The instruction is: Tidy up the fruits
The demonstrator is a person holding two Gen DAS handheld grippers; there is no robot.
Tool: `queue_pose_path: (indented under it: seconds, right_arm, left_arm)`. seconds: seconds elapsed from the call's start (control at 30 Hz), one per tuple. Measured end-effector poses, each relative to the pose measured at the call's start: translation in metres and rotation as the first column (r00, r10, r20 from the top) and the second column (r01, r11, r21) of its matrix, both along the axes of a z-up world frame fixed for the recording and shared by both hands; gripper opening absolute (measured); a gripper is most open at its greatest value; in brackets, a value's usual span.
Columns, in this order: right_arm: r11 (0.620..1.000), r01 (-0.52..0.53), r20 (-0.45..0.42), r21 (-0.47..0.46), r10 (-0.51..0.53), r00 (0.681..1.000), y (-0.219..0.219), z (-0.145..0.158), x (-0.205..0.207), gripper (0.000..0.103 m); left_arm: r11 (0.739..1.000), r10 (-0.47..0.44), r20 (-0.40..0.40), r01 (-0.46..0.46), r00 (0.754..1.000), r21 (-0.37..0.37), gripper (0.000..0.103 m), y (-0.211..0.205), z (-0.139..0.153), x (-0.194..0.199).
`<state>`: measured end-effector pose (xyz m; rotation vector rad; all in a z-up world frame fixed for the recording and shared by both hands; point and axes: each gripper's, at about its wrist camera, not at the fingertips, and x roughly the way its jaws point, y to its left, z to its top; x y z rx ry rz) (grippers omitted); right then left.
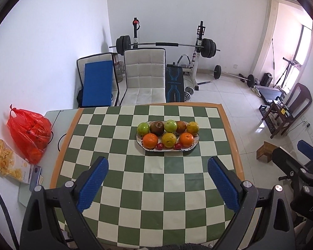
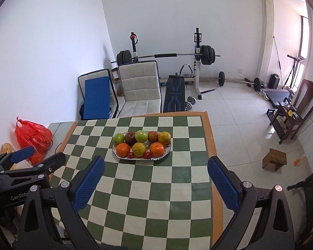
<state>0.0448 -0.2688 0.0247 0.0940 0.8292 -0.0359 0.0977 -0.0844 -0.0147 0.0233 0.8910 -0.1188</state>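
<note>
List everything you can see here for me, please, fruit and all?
plate: one, white patterned oval, middle of the table
oranges: two, orange, front row
green apples: two, green, back row
yellowish citrus: two, front middle and back right
brownish fruit: two, dark, back row
small red fruit: two, red, front edge
checkered cloth: one, green and white, covering the table
red bag: one, red plastic, left of the cloth
snack box: one, yellow and white, beside the bag
chairs: two, white, behind the table
barbell rack: one, against the wall
left gripper: open, empty
right gripper: open, empty
</note>
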Motion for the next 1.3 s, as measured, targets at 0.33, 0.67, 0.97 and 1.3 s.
queue_pose_path:
  seconds: [0.33,0.67,0.97,1.3]
  right_arm:
    - [1.0,0.014,-0.007,-0.017,-0.014,1.0,-0.001,-0.049,0.055,0.101]
    - [0.998,0.049,-0.055,-0.039,-0.051,0.997,-0.012,-0.111,0.098,0.101]
    - [0.997,0.052,-0.092,-0.048,-0.056,0.994,-0.015,-0.143,0.114,0.101]
    - [0.998,0.048,-0.1,-0.049,-0.053,0.994,-0.015,-0.147,0.113,0.101]
  left_arm:
    - [0.998,0.036,0.019,-0.037,0.999,0.04,0.103,-0.002,-0.028,0.043]
    - [0.996,0.051,-0.032,-0.048,0.998,0.073,0.103,-0.001,-0.078,0.077]
    - [0.995,0.049,-0.056,-0.044,0.997,0.084,0.103,-0.002,-0.094,0.086]
    - [0.996,0.037,-0.05,-0.033,0.998,0.079,0.103,-0.003,-0.096,0.087]
